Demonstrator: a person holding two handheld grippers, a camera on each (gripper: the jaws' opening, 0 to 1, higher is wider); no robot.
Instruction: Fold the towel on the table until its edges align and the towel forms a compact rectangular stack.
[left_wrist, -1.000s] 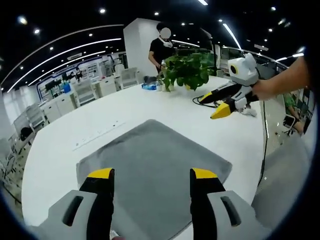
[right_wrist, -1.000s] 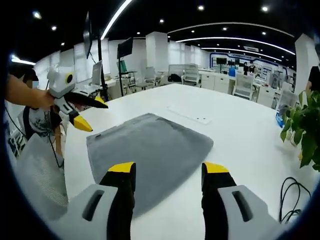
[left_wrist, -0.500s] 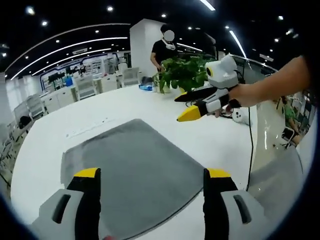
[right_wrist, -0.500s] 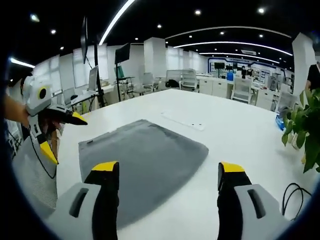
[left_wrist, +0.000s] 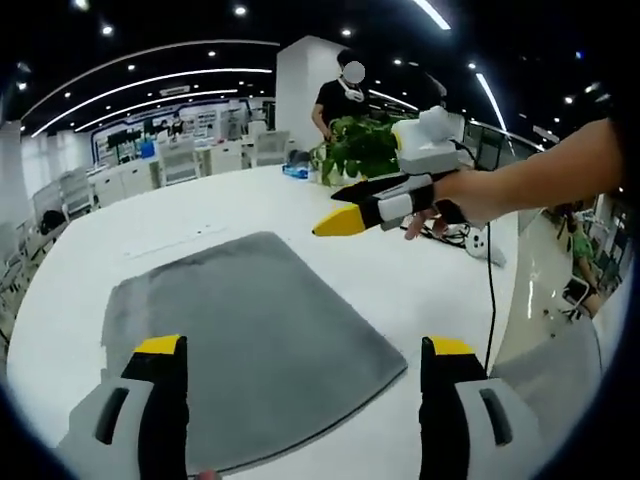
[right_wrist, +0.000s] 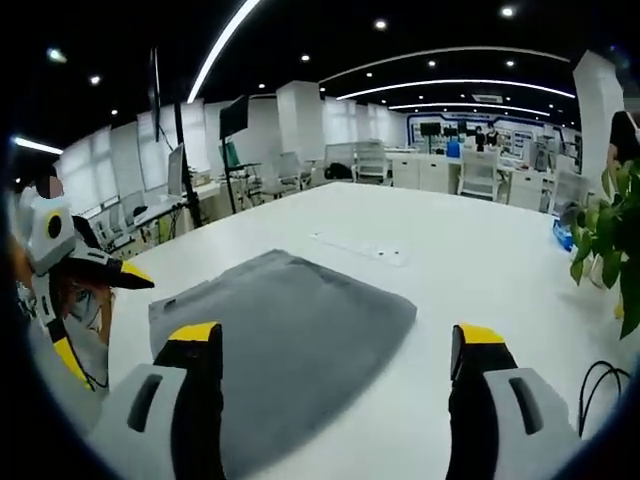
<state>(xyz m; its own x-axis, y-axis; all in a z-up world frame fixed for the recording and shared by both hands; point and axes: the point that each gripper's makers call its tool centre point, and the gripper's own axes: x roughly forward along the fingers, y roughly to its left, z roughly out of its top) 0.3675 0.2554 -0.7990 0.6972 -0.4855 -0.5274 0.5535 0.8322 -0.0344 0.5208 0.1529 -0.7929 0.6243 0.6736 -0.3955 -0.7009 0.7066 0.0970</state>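
towel lies flat and unfolded on the white table; we hover both tongs, left and right, agape above it, needing next to pinch its near corners.

In the left gripper view, the left hand-held gripper hides the near edge of the gray towel. The person's arm is cut off at the right side. In the right gripper view, the plant is cut off and blurry.
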